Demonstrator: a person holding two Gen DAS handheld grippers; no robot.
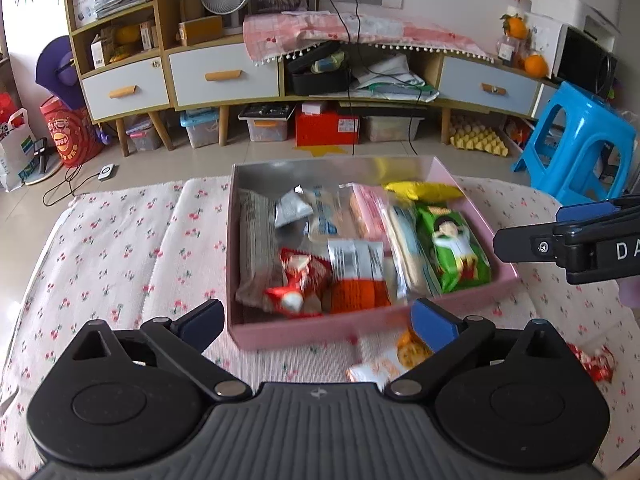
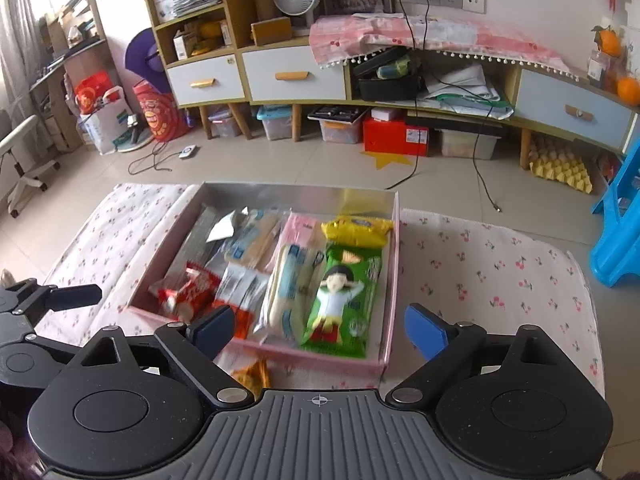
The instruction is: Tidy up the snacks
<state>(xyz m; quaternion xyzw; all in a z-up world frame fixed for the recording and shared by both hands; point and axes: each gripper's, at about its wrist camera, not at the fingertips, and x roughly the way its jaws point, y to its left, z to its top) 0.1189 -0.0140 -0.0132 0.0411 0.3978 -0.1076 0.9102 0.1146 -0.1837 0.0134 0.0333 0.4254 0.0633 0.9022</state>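
A pink box (image 1: 280,336) sits on a cherry-print cloth (image 1: 120,240) covering the bench, packed with snack packets. A green packet (image 1: 456,248) with a cartoon figure lies along its right side, a yellow packet (image 1: 424,191) at the far right corner, and a red packet (image 1: 300,280) near the front left. The left gripper (image 1: 318,322) hovers before the box's near wall, its jaws wide apart with nothing between them. The right gripper (image 2: 320,330) hangs over the near edge, its jaws likewise spread and empty. An orange packet (image 1: 404,354) and a red wrapped snack (image 1: 596,362) lie on the cloth outside the box.
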